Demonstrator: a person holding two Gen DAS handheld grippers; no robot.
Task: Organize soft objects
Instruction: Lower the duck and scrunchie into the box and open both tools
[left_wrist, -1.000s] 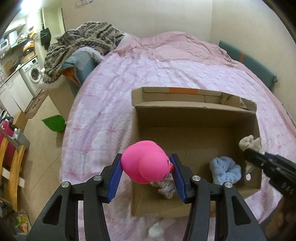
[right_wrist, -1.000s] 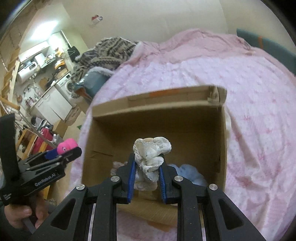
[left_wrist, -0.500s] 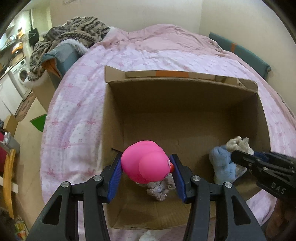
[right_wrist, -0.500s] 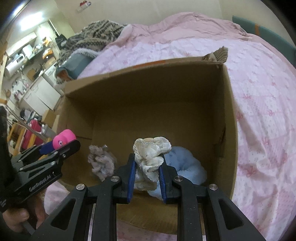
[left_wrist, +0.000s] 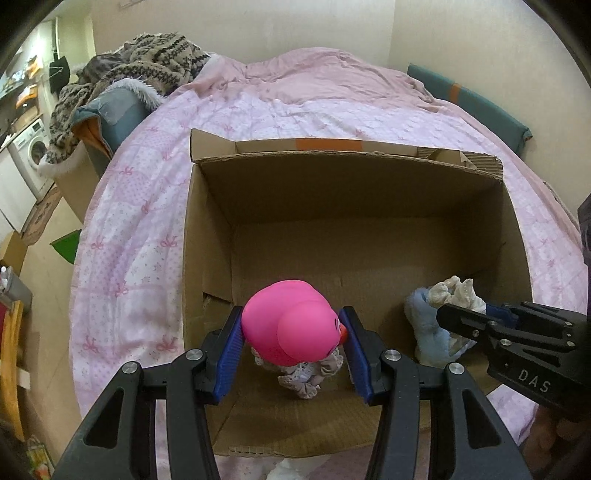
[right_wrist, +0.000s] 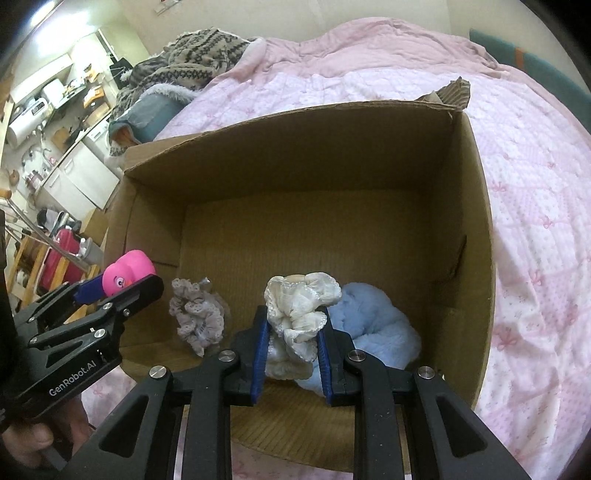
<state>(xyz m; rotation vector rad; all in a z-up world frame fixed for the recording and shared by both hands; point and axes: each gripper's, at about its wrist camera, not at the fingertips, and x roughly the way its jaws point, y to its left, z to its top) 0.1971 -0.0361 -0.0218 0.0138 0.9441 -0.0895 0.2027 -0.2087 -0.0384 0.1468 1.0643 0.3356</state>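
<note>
Grippers are both loaded. Left gripper (left_wrist: 291, 330) has its blue pads spread wide and pressed against both sides of a round pink toy (left_wrist: 290, 325), which shows an eye and an orange beak on its right side. Right gripper (right_wrist: 291, 334) has its pads much closer together, clamped on a cream ruffled scrunchie (right_wrist: 301, 308) that bulges above the fingertips.

Both loads hang inside the open top of a cardboard box (left_wrist: 332, 192) sitting on a pink quilted bed (left_wrist: 147, 206). On the box floor, a grey lace scrunchie (right_wrist: 197, 319) lies directly under the pink toy, near the left wall. A fluffy light-blue item (right_wrist: 373, 325) lies near the right wall, behind and touching the cream scrunchie in the right wrist view.

Far half of the box floor is bare cardboard. Far rim is torn at its right corner, and a flap stands behind it. Left wall carries a small tear near the base.
</note>
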